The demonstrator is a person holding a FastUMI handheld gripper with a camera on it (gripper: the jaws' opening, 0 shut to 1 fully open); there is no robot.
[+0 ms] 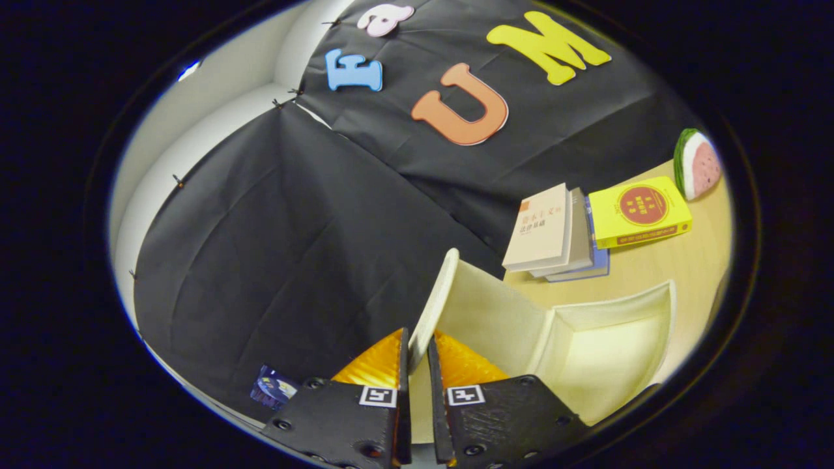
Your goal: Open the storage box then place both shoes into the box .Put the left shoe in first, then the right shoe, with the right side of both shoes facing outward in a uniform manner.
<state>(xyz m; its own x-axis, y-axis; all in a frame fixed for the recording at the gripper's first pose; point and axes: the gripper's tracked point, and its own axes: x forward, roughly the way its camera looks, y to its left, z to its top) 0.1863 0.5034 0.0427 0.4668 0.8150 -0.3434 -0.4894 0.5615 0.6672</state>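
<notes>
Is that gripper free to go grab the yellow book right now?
Probably not yet: the gripper is shut on the storage box's lid, holding it raised. The yellow book lies beyond the open box on the table, so it must release first.

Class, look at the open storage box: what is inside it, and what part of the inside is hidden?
The storage box shows bare pale walls and no shoe. Its raised lid, gripped edge-on by the gripper, and the fingers cover the near corner.
</notes>
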